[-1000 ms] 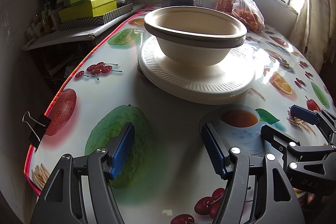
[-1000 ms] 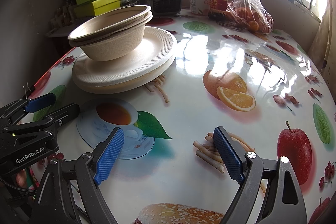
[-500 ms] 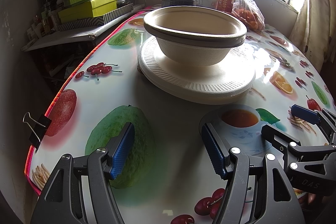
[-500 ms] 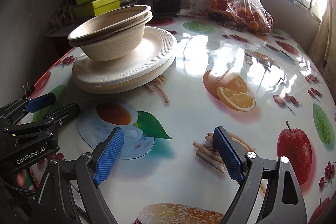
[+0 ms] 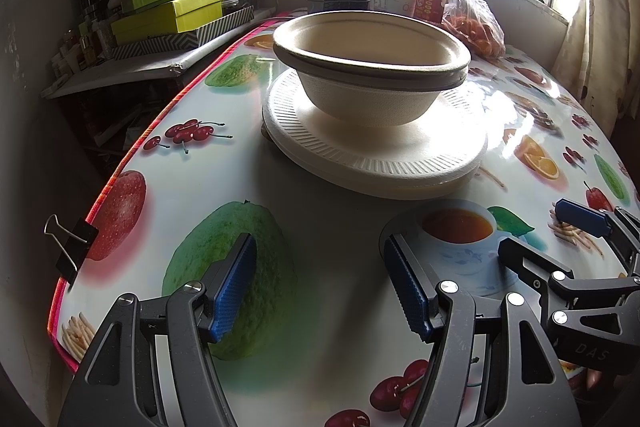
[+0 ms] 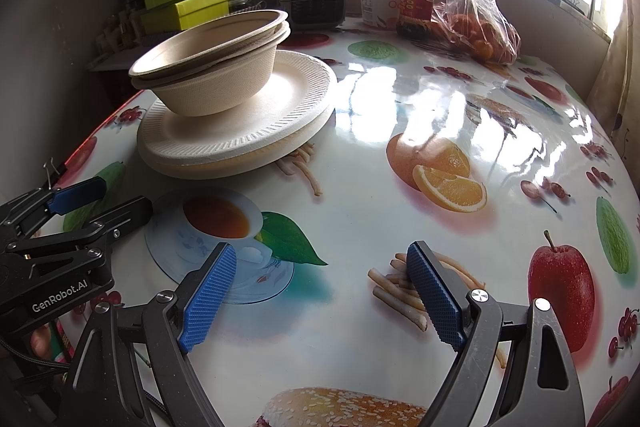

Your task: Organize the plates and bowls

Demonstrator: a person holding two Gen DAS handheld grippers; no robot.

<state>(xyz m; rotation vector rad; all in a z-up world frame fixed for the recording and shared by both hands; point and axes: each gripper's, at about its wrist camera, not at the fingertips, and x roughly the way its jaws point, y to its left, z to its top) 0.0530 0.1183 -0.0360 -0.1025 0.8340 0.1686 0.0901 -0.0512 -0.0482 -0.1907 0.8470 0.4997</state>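
Both tools stand idle at the near edge of the table. The left tool (image 5: 320,287) has its blue-padded fingers wide apart and holds nothing; the right tool (image 6: 320,295) is likewise spread and empty. They sit side by side, each visible in the other's view.

The task's things are gathered in one pile toward the far left of the round table covered in glossy fruit-print oilcloth (image 6: 460,115). Two beige moulded-fibre bowls (image 5: 370,75) sit nested, the upper one slightly tilted in the lower, so the rims do not meet evenly on the side shown in the right wrist view. The bowls rest on a stack of white ribbed foam plates (image 5: 376,159), which appear to be at least two, slightly offset from one another. The pile is well apart from both tools.

Judgement: stacking appears essentially complete; the step in hand is a final check or withdrawal. If anything remains, it is seating the upper bowl level and squaring the plates. That would call for a light pinch on a rim, since such ware is thin and may slide on the slick cloth.
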